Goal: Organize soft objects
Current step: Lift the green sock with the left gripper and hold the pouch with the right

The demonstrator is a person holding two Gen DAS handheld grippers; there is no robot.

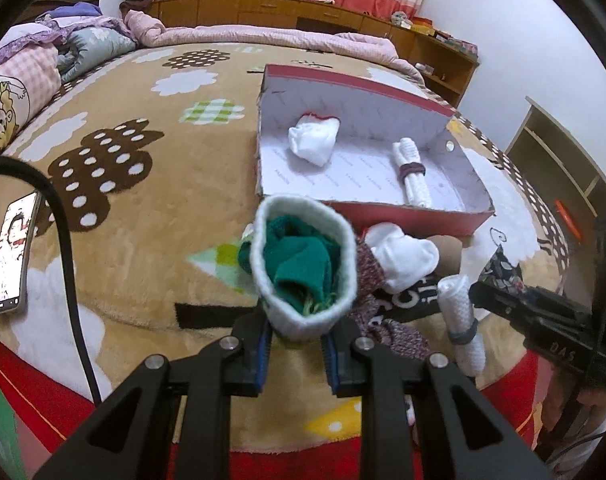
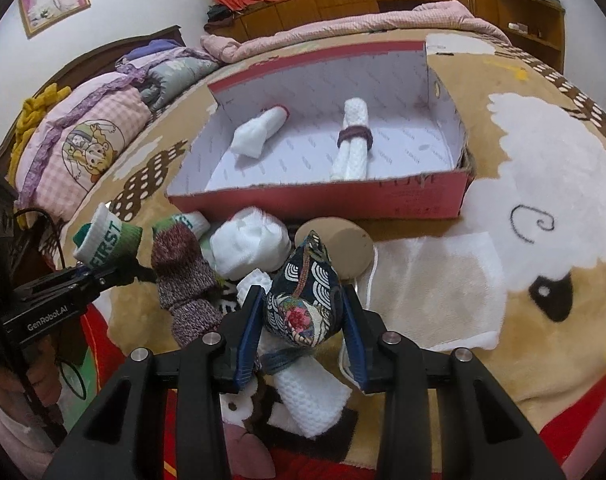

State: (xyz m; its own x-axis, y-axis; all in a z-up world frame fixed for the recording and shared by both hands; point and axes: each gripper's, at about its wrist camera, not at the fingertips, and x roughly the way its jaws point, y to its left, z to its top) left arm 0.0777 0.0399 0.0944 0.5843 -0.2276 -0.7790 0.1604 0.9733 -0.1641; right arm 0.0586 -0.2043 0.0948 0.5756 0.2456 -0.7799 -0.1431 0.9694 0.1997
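Observation:
My left gripper (image 1: 297, 336) is shut on a green-and-white sock bundle (image 1: 303, 276), held above the blanket; the same bundle (image 2: 107, 240) shows in the right wrist view. My right gripper (image 2: 303, 308) is shut on a dark patterned fabric pouch (image 2: 303, 300). Ahead lies a red shoebox (image 1: 407, 210) (image 2: 343, 200) holding a white sock bundle (image 1: 313, 140) (image 2: 259, 132) and a white rolled cloth with a maroon band (image 1: 413, 172) (image 2: 353, 140). Below the grippers lie a white sock bundle (image 2: 251, 246), a maroon knit sock (image 2: 183, 280) and a white roll with a grey band (image 2: 307, 392).
A phone (image 1: 13, 252) and a black cable (image 1: 67, 260) lie on the plush cartoon blanket (image 2: 503, 160) at the left. Pillows (image 2: 79, 152) and quilts are piled at the bed's head. A tan disc (image 2: 343, 248) sits by the box. Wooden shelves (image 1: 563, 168) stand to the right.

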